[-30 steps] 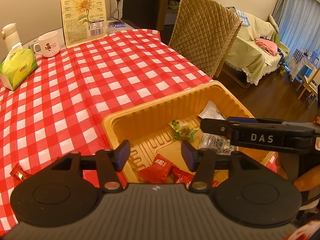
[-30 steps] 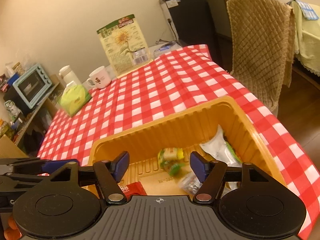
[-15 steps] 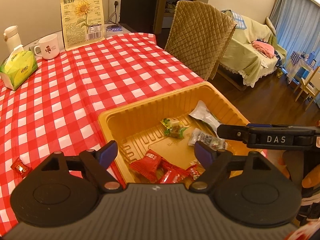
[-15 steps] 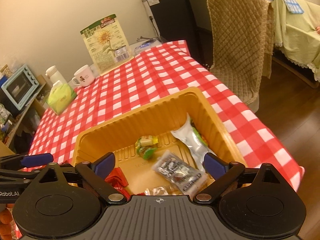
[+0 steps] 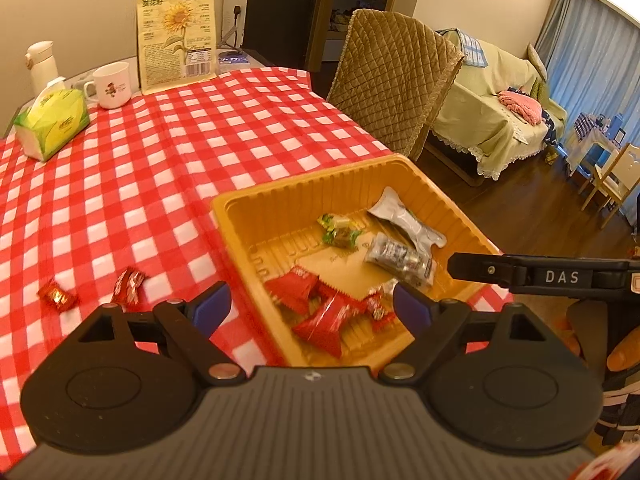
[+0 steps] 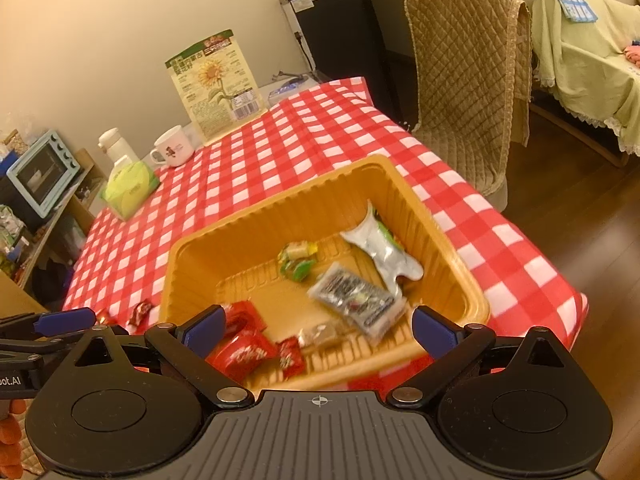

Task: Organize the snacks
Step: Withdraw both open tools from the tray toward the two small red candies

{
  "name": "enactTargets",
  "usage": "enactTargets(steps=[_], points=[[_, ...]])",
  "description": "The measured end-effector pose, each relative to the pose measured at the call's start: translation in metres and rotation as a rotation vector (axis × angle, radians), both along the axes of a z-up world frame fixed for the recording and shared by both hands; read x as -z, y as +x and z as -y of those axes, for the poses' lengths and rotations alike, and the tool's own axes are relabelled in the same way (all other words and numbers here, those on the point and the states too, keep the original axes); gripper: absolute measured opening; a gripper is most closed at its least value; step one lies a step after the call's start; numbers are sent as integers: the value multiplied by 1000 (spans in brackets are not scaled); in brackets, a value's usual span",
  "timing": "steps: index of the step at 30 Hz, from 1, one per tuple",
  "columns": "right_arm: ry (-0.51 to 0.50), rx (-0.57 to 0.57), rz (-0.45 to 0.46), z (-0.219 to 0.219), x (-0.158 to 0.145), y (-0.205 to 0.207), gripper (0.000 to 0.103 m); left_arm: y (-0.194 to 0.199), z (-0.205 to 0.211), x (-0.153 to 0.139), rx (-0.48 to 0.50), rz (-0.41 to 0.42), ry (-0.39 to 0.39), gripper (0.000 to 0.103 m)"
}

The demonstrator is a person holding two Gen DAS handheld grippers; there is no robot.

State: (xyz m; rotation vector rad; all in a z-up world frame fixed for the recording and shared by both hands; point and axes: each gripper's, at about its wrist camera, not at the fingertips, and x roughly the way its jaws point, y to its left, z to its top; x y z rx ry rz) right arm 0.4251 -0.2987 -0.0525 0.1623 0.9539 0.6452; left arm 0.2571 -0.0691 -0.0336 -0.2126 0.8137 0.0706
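Near rim of the orange tray (image 5: pixel 304 354) hidden behind the left claw's body, red snack packets (image 6: pixel 240 350) inside the tray blurred with unreadable print, small brownish item (image 6: pixel 320 334) beside them too blurred to identify, tabletop (image 5: pixel 24 380) cut off left of the tray

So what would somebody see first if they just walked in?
Probably the orange tray near the table's corner, with red, green and silver snack packets inside. Next, the red-and-white checked tablecloth with two red candies loose beside the tray. At the far end stands a big sunflower seed bag.
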Motion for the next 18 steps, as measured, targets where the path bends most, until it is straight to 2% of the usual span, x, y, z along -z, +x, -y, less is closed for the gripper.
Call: enactTargets(steps=[18], points=[[-57,-98,-34,-27,2,-83,99,-102,-42,16,-51,-65,-42,87]])
